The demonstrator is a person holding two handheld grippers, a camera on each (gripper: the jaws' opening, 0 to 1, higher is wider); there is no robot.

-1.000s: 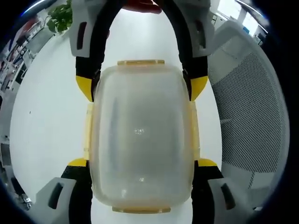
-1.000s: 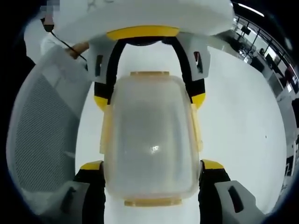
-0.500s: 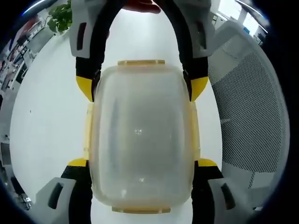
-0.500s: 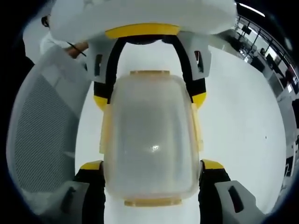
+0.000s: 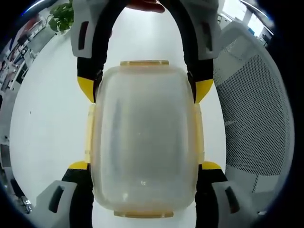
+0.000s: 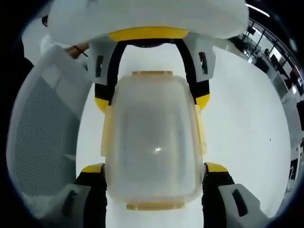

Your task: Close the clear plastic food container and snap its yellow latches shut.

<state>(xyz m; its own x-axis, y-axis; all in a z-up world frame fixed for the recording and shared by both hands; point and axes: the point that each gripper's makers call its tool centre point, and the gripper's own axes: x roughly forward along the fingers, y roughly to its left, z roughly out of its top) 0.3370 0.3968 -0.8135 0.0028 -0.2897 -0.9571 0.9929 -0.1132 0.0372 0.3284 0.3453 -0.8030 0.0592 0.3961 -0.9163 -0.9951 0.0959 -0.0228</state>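
Here we are clamping the lidded, seemingly empty container [image 5: 144,142] [image 6: 153,142] between both grippers, left gripper [image 5: 144,166] and right gripper [image 6: 153,167] each closed on its long sides, above the white surface [image 5: 47,118].

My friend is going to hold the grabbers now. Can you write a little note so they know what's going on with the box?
Left gripper: jaws on either side of the clear container at its near end, touching its long sides.
Right gripper: the same at the opposite end.
The container rests on the white table, lid on. Yellow latches lie flat along all four edges and look folded down.
Whether each has clicked shut cannot be told. Left: probably check every latch, then let go.
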